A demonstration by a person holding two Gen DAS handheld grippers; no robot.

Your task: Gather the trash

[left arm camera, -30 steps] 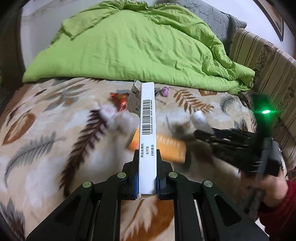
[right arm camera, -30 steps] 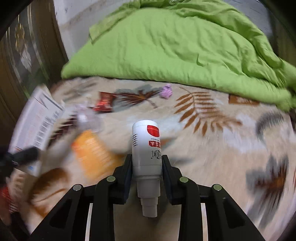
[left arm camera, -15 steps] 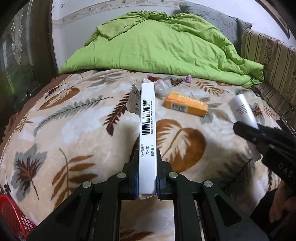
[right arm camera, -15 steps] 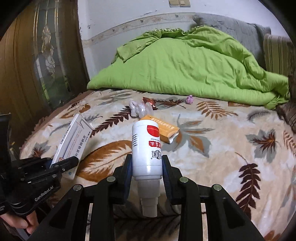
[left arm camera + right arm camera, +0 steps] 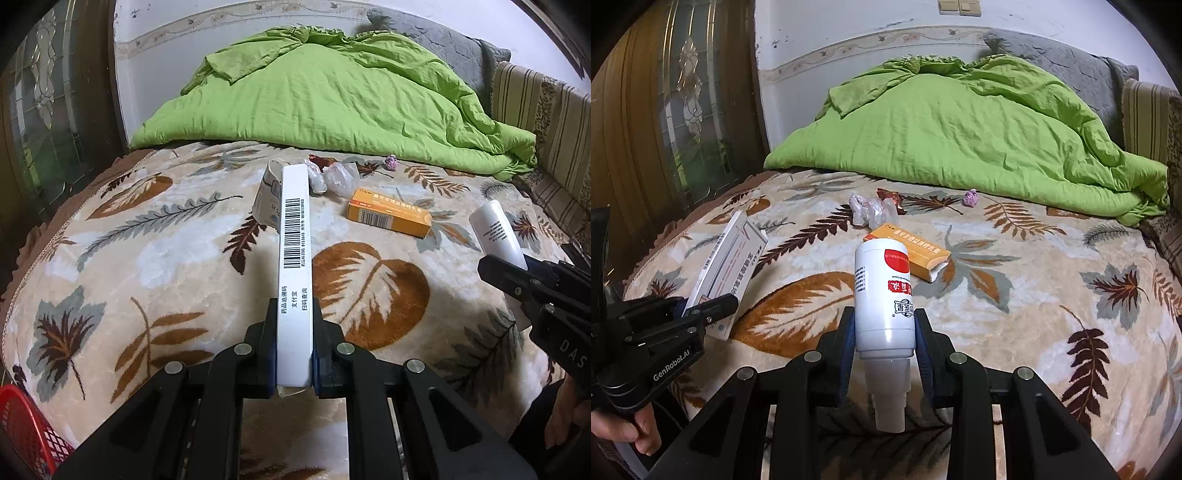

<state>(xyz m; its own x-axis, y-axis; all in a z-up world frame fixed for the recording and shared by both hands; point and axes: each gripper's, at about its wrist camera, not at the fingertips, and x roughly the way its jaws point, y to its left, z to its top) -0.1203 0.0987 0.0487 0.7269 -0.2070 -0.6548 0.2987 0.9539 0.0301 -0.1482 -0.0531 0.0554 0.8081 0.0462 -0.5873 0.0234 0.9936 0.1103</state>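
Bed: leaf-print blanket [image 5: 177,258], green quilt [image 5: 332,96] beyond both tongs
Left gripper [image 5: 294,354]: pinching white carton [image 5: 294,251] edge-on; light, crushable
Right gripper [image 5: 885,350]: pinching white bottle [image 5: 882,295] near its neck; stiff, slick
Ahead: orange box [image 5: 389,216], wrappers [image 5: 334,179]

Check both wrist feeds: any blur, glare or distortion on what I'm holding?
Left wrist: sharp, the white box has a readable barcode; fisheye bends the bed's edges. Right wrist: sharp too, mild sheen on the white bottle, dark vignette in the corners, no glare.
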